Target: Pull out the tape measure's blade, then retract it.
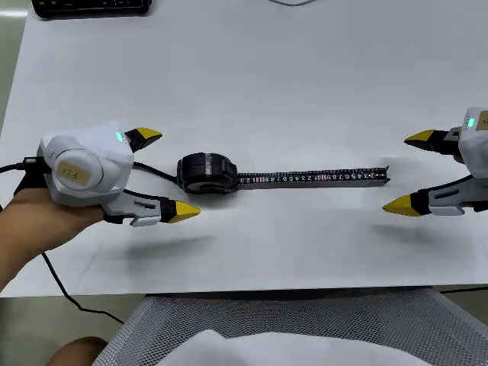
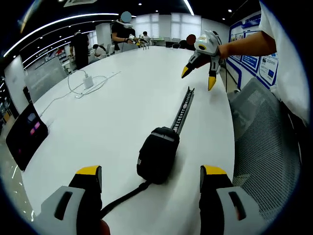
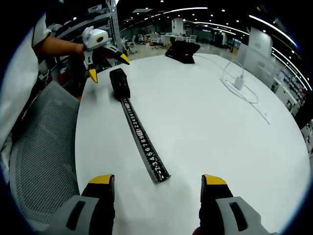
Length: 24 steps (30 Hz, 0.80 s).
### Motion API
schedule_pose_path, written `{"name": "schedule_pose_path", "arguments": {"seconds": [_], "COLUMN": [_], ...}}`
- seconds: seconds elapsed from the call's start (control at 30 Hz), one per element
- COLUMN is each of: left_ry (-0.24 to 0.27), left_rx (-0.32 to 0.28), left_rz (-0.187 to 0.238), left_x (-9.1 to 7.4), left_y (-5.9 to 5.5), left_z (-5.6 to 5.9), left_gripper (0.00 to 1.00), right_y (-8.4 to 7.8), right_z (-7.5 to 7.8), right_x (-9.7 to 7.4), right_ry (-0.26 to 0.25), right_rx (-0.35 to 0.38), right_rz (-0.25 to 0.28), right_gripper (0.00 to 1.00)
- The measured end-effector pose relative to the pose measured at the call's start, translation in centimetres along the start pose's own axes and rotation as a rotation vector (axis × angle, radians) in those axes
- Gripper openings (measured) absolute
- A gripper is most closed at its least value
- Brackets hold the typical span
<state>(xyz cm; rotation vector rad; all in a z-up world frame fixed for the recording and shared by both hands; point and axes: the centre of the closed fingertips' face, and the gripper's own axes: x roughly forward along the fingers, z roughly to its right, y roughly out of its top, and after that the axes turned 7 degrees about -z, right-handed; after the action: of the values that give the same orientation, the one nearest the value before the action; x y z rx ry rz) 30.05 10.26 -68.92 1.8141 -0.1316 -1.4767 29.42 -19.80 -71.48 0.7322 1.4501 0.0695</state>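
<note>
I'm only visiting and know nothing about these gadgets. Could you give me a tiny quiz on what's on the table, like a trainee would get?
1. True or false: the left gripper is clamped on the round black plastic tape measure case.
2. The dark numbered blade is: A) fully wound in; B) pulled out, lying flat on the white table; C) standing upright.
3. Fill in: the blade's free end lies nearest the ___ gripper.
Key: 1 false, the left gripper's jaws stand open, with the case just ahead of the tips; 2 B; 3 the right gripper.
</note>
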Motion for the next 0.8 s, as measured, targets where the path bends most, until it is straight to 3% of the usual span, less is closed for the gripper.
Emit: {"name": "schedule_pose_path", "arguments": {"seconds": [0.4,0.8], "left_ry": [0.059,0.091], "left_rx": [-0.07,-0.132], "left_rz": [0.069,0.073], "left_x": [-1.8,-2.8], "left_y": [0.2,-1.2], "left_z": [-0.4,-0.4], "left_gripper": [0.82,0.84], "right_y": [0.9,0.8], "right_z": [-0.3,-0.5], "right_x": [-1.0,-2.0], "right_ry": [-0.044,-0.068], "right_rx": [0.051,0.095], "right_rz": [0.08,0.127], "right_gripper": [0.73,0.72]}}
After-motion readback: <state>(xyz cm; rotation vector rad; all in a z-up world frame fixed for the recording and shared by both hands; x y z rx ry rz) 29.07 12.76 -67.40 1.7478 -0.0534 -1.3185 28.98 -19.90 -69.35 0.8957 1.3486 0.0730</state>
